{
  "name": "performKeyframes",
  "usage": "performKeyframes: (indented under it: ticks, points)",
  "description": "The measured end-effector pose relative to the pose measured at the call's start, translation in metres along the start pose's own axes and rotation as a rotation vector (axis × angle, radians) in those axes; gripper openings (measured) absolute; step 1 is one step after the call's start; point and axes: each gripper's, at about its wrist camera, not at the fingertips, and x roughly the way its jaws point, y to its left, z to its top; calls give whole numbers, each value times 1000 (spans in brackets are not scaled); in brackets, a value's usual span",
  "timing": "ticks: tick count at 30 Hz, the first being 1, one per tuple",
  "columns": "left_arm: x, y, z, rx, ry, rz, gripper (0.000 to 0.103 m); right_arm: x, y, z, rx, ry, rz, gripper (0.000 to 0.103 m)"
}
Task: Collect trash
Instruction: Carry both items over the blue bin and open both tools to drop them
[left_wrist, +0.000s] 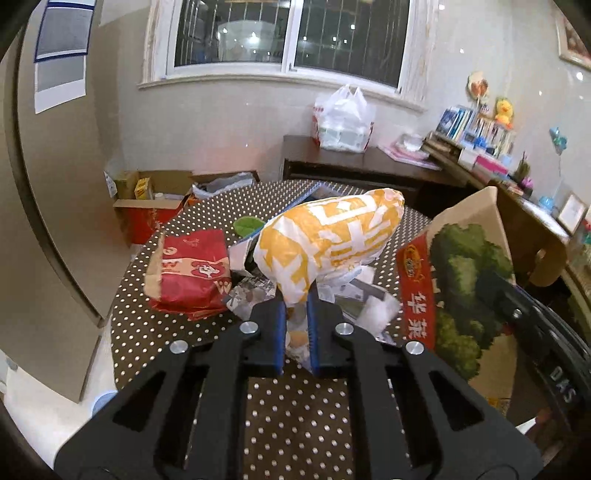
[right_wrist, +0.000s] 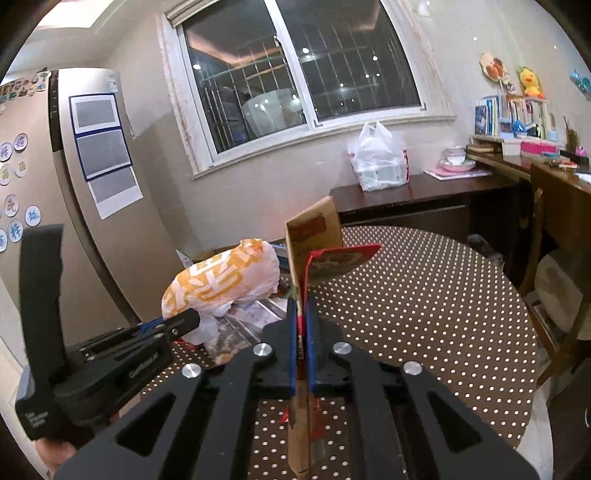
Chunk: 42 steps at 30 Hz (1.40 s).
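Two tools hold trash above the dotted surface (left_wrist: 295, 424): the left tool (left_wrist: 296, 306) pinches the tail of a yellow-and-white wrapper (left_wrist: 328, 240), the right tool (right_wrist: 302, 325) clamps a cardboard box (right_wrist: 314, 229). A red paper bag (left_wrist: 188, 273) lies left of the wrapper.

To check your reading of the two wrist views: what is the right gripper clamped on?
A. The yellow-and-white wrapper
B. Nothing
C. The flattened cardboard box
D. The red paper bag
C: in the right wrist view the right gripper pinches the flattened cardboard box edge-on between its blue pads.
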Motion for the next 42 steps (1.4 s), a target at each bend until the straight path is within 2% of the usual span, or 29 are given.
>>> performKeyframes:
  ticks: [3, 9, 15, 20, 22, 26, 31, 33, 39, 42]
  points:
    - [-24, 7, 1, -22, -46, 1, 10, -14, 14, 6, -34, -36, -6, 5]
    - [-70, 33, -2, -63, -135, 60, 10, -29, 54, 16, -87, -56, 60, 5]
    - [-105, 94, -14, -137, -162, 175, 10, -17, 124, 12, -140, -4, 216, 5]
    - [-128, 154, -39, -201, -158, 294, 10, -1, 192, -8, -193, 55, 337, 5]
    - [-136, 179, -55, -220, -141, 365, 10, 11, 225, -23, -219, 93, 393, 5]
    - [-138, 238, -92, -282, -54, 506, 10, 34, 284, -60, -272, 169, 467, 5]
    - [-120, 303, -133, -400, 70, 596, 10, 69, 347, -112, -347, 265, 526, 5]
    - [-111, 324, -147, -437, 113, 624, 10, 81, 364, -131, -367, 280, 540, 5]
    - [-84, 378, -176, -536, 206, 641, 10, 117, 402, -174, -427, 328, 559, 5]
    - [-76, 393, -185, -581, 232, 626, 17, 130, 410, -184, -428, 311, 560, 5]
